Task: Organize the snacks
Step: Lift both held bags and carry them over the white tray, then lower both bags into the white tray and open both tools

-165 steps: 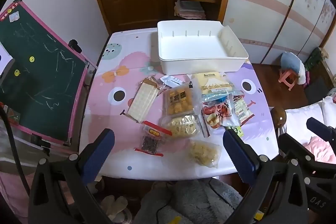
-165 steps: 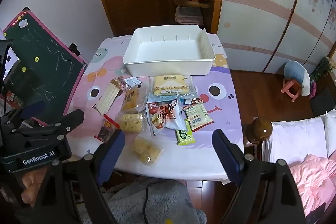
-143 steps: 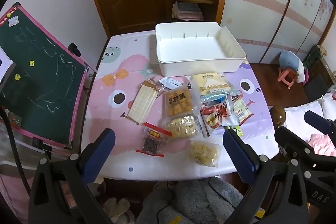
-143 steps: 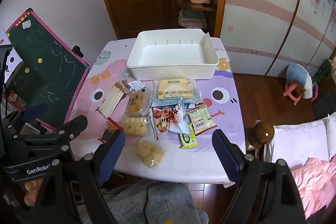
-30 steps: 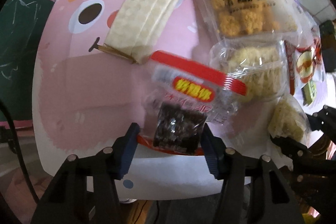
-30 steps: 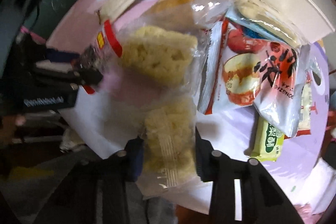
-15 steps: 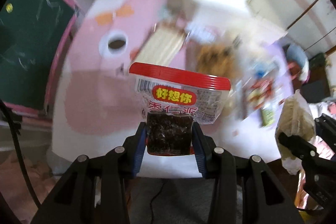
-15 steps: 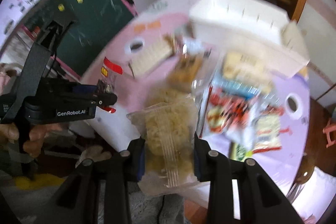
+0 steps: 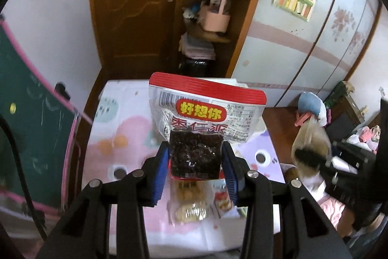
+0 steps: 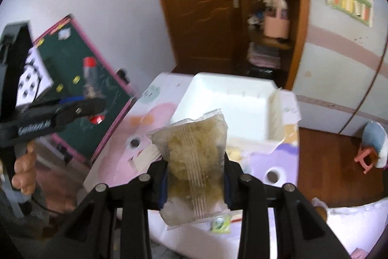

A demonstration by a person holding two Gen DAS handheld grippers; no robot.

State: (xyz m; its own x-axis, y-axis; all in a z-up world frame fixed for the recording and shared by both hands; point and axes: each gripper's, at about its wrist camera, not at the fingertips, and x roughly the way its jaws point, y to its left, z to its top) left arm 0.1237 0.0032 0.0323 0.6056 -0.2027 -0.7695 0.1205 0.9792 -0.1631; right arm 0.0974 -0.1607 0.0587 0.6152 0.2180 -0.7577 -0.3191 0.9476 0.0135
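Observation:
My left gripper (image 9: 195, 159) is shut on a clear packet with a red top and a dark snack inside (image 9: 201, 128), held upright in the air above the table. My right gripper (image 10: 195, 182) is shut on a clear bag of pale yellow puffed snack (image 10: 195, 162), held up in front of the white bin (image 10: 232, 108). The right gripper's bag also shows at the right of the left wrist view (image 9: 310, 149). The left gripper with its packet shows at the left of the right wrist view (image 10: 89, 98). Other snack packets (image 9: 191, 200) lie on the table below.
The table has a pink and purple cartoon cover (image 9: 126, 137). A green chalkboard with a pink frame (image 10: 80, 98) leans at the table's left. A wooden door and shelves (image 9: 206, 16) stand behind. A small pink stool (image 10: 366, 157) is on the floor at right.
Both grippers have lifted their packets off the table and raised them higher, tilting up so the door and wall fill the views. Both grips stay shut.

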